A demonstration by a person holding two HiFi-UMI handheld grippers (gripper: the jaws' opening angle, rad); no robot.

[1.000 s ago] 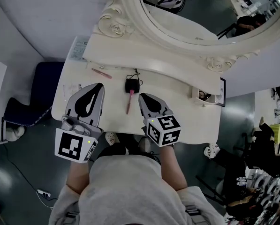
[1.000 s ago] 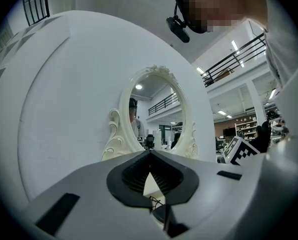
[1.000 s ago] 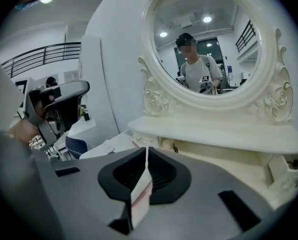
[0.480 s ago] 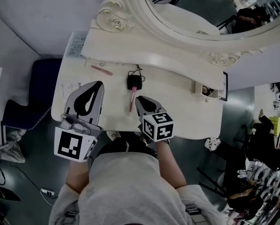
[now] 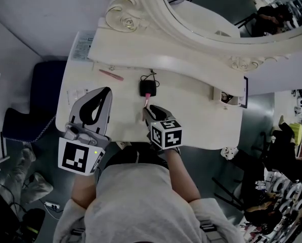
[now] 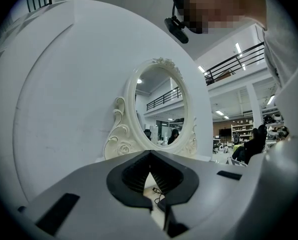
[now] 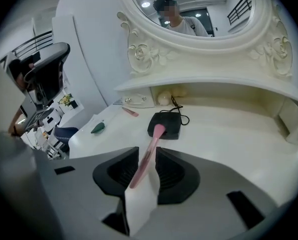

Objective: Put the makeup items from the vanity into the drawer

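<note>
Two grippers: the left hand-held gripper and the right hand-held gripper, whose jaws have just been opening with the long pink makeup stick between them; two pink sticks in all, that one in the middle and a short pink makeup stick at the far left; one desk; one oval mirror at its far side; one black case with a cord; one green item at the left; one small white box at the right; one dark blue chair left of the desk.
</note>
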